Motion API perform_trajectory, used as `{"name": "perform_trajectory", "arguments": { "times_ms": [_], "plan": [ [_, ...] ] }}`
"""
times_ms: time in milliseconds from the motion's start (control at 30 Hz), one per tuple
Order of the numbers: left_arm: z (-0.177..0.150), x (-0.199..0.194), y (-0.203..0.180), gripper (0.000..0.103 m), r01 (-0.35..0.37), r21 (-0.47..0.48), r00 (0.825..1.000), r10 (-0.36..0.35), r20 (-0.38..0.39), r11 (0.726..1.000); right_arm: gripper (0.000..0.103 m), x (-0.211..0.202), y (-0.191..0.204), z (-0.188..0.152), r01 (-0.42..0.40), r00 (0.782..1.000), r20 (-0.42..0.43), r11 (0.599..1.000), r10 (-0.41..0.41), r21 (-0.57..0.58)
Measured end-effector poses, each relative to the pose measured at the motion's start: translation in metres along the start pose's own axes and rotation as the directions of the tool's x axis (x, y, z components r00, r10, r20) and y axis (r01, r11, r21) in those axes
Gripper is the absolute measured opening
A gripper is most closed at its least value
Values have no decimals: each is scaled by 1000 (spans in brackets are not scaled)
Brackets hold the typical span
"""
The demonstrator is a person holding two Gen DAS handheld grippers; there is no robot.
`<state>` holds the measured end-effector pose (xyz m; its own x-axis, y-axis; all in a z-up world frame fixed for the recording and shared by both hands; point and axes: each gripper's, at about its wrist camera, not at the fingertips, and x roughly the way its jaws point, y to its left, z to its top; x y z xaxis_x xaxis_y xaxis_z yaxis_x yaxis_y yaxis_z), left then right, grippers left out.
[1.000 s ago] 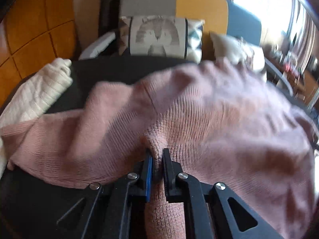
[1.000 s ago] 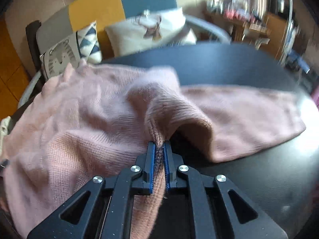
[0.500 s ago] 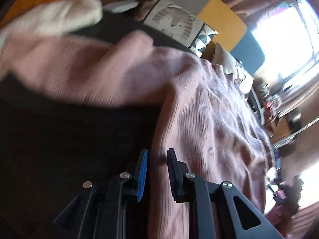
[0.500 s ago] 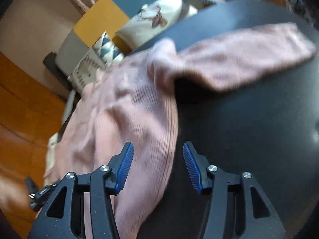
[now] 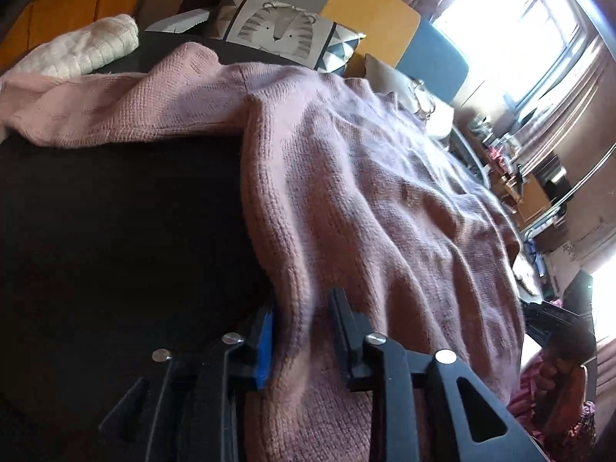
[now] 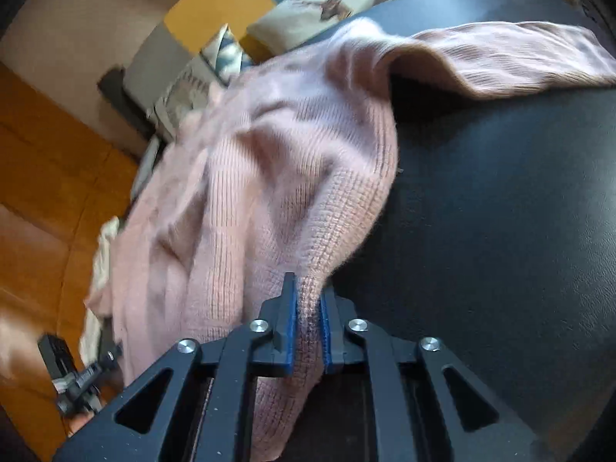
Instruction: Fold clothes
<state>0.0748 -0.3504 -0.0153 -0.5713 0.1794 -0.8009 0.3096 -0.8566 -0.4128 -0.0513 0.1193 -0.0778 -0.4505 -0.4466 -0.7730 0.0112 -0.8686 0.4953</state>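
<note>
The left gripper (image 5: 302, 331) straddles the near edge of the pink sweater (image 5: 377, 208). Its fingers stand apart with a fold of knit running between them, and whether they press on the cloth I cannot tell. The right gripper (image 6: 308, 319) is clamped on the sweater (image 6: 269, 177): its two blue pads (image 6: 290, 327) squeeze a narrow ridge of the ribbed hem, and more knit hangs down below them.

The sweater lies spread over a black table (image 5: 115, 231), rumpled across its body. In the left view one sleeve (image 5: 96, 111) stretches out to the left on the dark surface. In the right view the other sleeve (image 6: 519, 61) lies flat toward the far right of the table (image 6: 500, 211), with a raised fold where it joins the body.

Beyond the left sleeve a cream knit (image 5: 84, 50) rests at the table's far edge, just beside the sleeve. Behind the table stands a sofa with grey, yellow and blue panels (image 5: 369, 19), carrying a cushion with a tiger face (image 5: 277, 30). Far right in the left view a bright window (image 5: 512, 27) is blown out, with cluttered furniture below it too blurred to read.
</note>
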Motion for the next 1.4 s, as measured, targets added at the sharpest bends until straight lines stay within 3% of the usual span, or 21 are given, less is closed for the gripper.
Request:
{"name": "perform_trajectory", "arguments": {
  "times_ms": [133, 367, 467, 600, 633, 767, 900, 1000, 1233, 1400],
  "plan": [
    [3, -2, -3, 7, -24, 12, 1000, 24, 4, 1000, 11, -13, 3, 12, 9, 1000, 23, 1000, -9, -18],
    [16, -8, 0, 5, -86, 16, 996, 85, 35, 996, 11, -57, -9, 40, 106, 989, 108, 994, -102, -24],
    [21, 6, 1, 5, -143, 46, 990, 142, 25, 989, 11, -51, -20, 40, 156, 984, 92, 987, -153, -26],
    [18, 11, -13, 6, -201, 124, 978, 192, 83, 972, 15, -8, -35, 32, 211, 977, 7, 977, -211, -5],
    [18, 10, -15, 6, -198, 129, 979, 189, 79, 972, 15, -10, -35, 31, 206, 978, 27, 979, -206, -1],
    [14, 0, 1, 16, -128, 59, 991, 126, 43, 990, 34, -23, -37, 28, 162, 986, 43, 986, -163, 36],
    [2, -13, 29, 17, 8, -122, 1000, -6, 10, 992, 56, -52, -39, 19, 107, 990, 88, 993, -110, 45],
    [-17, -22, 39, 18, 81, -167, 996, -85, -16, 983, 58, -64, -35, 10, 63, 996, 58, 998, -63, 11],
    [-50, -29, 10, 21, 56, -10, 997, -57, -57, 998, 58, -55, -19, -34, 74, 995, -65, 994, -79, -82],
    [-58, -22, -10, 22, 79, 37, 995, -77, -60, 996, 58, -58, -22, -48, 89, 993, -74, 994, -94, -65]
  ]
}}
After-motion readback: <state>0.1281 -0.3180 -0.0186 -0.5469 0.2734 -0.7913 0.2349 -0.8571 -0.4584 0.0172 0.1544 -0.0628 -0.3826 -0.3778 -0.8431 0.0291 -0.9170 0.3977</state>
